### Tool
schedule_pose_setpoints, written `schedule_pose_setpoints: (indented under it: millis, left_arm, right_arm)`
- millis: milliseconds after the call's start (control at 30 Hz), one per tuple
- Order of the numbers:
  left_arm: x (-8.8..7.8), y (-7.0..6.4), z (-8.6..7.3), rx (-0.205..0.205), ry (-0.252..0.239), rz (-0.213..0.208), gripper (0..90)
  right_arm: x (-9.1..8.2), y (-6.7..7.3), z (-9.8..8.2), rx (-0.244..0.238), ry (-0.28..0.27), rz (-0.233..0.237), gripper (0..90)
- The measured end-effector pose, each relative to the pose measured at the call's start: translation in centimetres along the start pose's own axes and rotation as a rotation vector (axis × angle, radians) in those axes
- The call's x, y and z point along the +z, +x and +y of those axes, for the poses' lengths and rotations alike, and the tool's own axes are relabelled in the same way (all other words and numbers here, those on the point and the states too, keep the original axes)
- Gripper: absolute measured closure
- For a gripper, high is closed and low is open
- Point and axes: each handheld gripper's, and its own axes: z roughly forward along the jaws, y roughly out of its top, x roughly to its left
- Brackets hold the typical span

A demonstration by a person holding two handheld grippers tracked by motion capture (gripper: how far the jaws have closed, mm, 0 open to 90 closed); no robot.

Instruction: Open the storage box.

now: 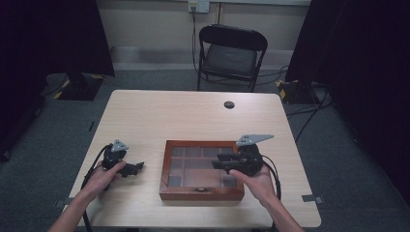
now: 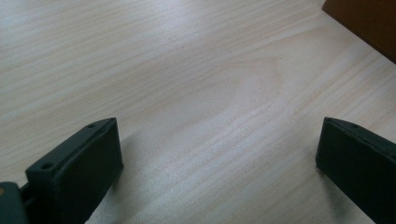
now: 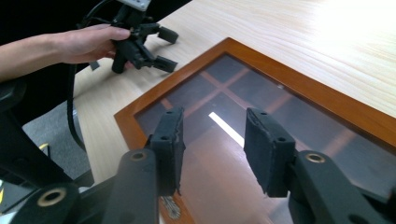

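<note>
The wooden box (image 1: 202, 193) with its glass lid lies flat near the desk's (image 1: 193, 111) front edge, a little right of the middle. The right gripper (image 3: 212, 140) hangs over the right part of the glass with its jaws partly apart and nothing between them. The left gripper (image 1: 137, 167) sits low over the bare wood near the desk's left edge, well clear of the box, jaws spread wide and empty.
</note>
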Motion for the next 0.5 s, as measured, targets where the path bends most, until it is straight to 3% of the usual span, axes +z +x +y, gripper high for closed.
schedule_pose_setpoints:
  millis: [267, 500]
  left_arm:
    - [0.0, 0.0, 0.0, -0.003, -0.001, -0.001, 0.0]
    - [0.0, 0.0, 0.0, -0.004, -0.001, -0.002, 0.0]
  right_arm:
    - [1.6, 1.1, -0.1, -0.040, 0.026, 0.045, 62.6]
    - [3.2, 1.7, -1.0, -0.060, 0.099, 0.091, 65.6]
